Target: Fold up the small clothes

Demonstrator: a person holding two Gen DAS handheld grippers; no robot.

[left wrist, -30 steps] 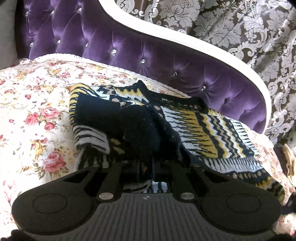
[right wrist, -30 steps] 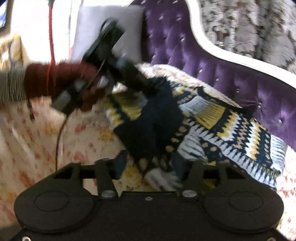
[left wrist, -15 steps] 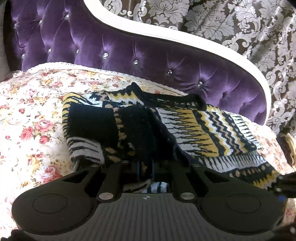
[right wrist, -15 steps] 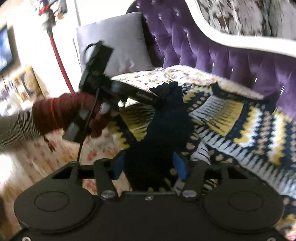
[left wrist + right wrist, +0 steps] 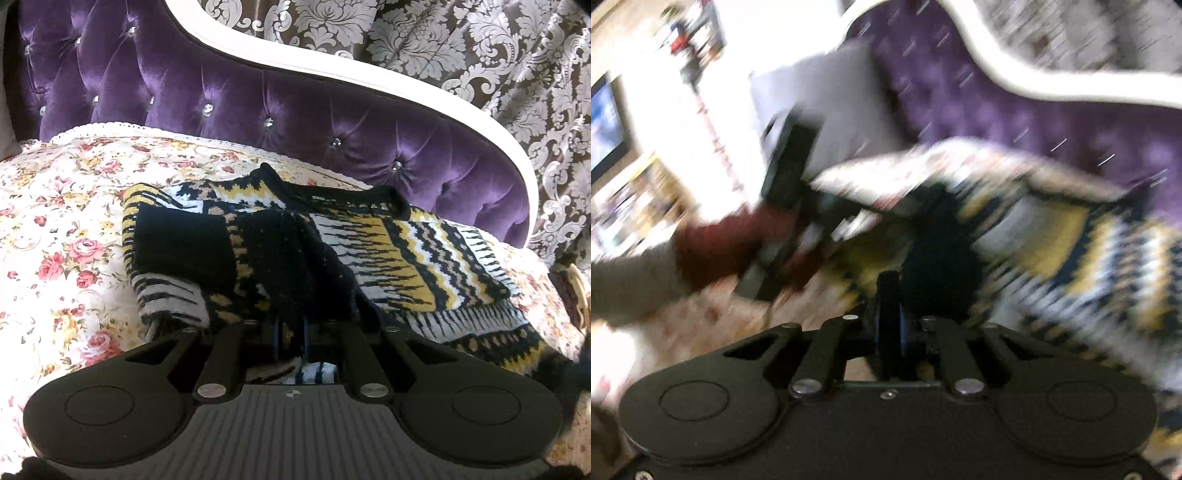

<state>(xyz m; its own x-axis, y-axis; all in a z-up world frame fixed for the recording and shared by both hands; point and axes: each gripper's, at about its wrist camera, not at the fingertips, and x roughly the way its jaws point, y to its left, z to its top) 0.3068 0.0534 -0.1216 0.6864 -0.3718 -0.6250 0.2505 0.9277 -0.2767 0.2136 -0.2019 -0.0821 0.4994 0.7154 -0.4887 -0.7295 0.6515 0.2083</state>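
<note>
Both grippers now pinch the knitted sweater on the flowery sofa.

On the left, the left gripper (image 5: 290, 338) has stayed where it was, its fingers pressed together on a dark fold of the sweater (image 5: 388, 254). The sweater lies just past it, spreading far and to the right on the floral cover (image 5: 55, 229), near the purple sofa back (image 5: 295, 107). On the right, the right gripper (image 5: 891, 314) was open a moment ago and has just snapped shut, and the blurry picture seems to show a dark bit of sweater (image 5: 942, 258) right at its tips. With two holds, the person can probably lift this part and fold it over. The gloved hand (image 5: 713, 254) shows far left in the right view.
</note>
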